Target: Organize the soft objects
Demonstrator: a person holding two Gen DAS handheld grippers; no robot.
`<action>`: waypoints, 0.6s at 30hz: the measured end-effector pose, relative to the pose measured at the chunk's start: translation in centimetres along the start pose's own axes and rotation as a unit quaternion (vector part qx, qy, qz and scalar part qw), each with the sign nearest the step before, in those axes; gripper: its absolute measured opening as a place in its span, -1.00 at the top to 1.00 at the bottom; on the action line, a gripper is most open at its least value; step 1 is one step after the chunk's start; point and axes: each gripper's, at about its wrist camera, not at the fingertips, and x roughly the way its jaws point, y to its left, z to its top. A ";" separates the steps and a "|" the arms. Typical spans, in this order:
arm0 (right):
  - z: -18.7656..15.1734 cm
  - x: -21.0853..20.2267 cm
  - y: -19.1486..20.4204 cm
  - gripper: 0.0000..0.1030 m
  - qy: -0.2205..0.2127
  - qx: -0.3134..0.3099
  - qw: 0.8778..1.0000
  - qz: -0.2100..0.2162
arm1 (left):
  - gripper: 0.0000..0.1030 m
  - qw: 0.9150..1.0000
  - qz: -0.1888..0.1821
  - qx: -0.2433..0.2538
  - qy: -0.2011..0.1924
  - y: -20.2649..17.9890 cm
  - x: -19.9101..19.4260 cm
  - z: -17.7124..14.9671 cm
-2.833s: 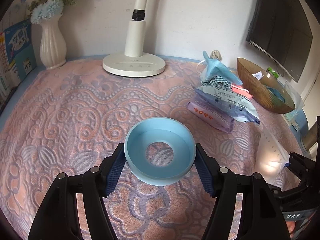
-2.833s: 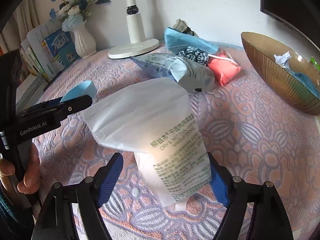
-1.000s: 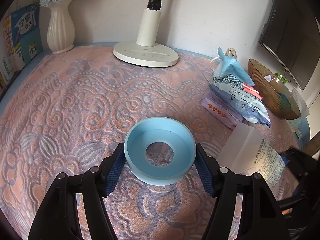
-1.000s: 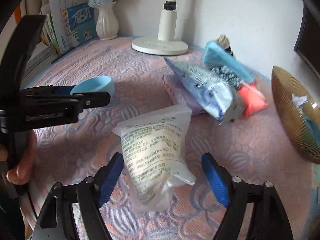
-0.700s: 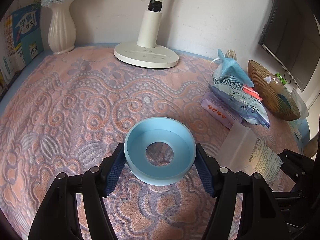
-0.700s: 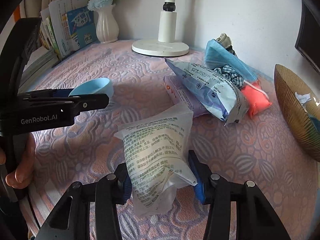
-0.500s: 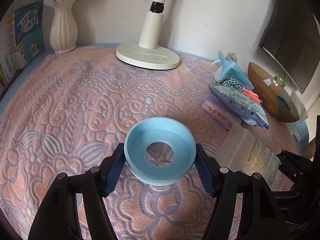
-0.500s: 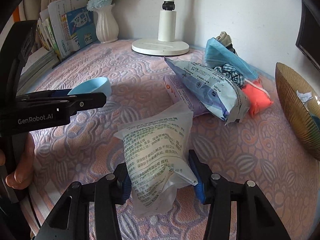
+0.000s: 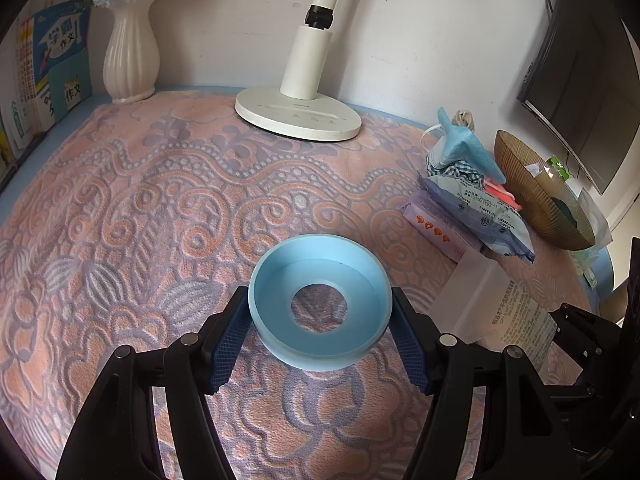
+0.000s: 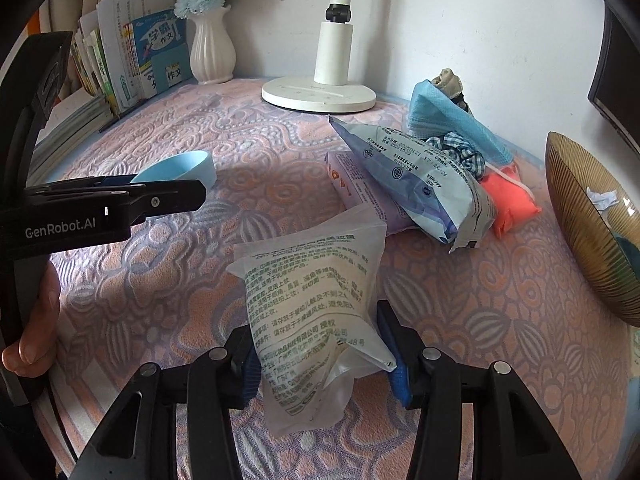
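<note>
My left gripper [image 9: 320, 340] is shut on a light blue soft ring-shaped cup [image 9: 320, 308], held just above the patterned cloth; it also shows in the right wrist view [image 10: 176, 168]. My right gripper [image 10: 324, 364] is shut on a translucent white printed pouch [image 10: 316, 304], also visible at the right of the left wrist view [image 9: 500, 308]. Behind lies a pile of soft things: a blue-white wipes pack [image 10: 412, 180], a purple pack [image 10: 352, 188], a blue face mask [image 10: 448, 120], a checked scrunchie [image 10: 460, 148] and an orange pouch [image 10: 508, 200].
A white lamp base [image 10: 320, 96] stands at the back centre, a white vase [image 10: 210, 56] and books [image 10: 120, 60] at the back left. A brown ribbed bowl [image 10: 588, 232] sits at the right edge. A dark monitor [image 9: 580, 68] hangs on the right wall.
My right gripper has closed on the white pouch, which it earlier straddled open. The left gripper keeps its hold on the blue cup and has barely shifted.
</note>
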 end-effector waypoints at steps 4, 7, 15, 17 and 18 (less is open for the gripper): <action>0.0 0.0 0.0 0.07 0.000 0.000 1.000 0.000 | -0.26 1.000 0.000 0.001 0.000 0.0 0.0 0.0; -0.1 0.0 0.0 0.07 0.000 -0.001 1.000 -0.001 | -0.26 1.000 0.000 0.000 -0.001 0.0 0.0 0.0; -0.1 0.0 0.1 0.07 0.000 -0.002 1.000 0.000 | -0.26 1.000 -0.002 0.000 -0.001 0.1 0.0 0.0; -0.1 0.0 0.1 0.07 -0.001 -0.003 1.000 -0.001 | -0.26 1.000 -0.002 0.000 -0.001 0.1 -0.1 0.0; -0.1 0.0 0.1 0.07 -0.001 -0.003 1.000 -0.001 | -0.26 1.000 -0.001 -0.001 -0.001 0.1 0.0 0.0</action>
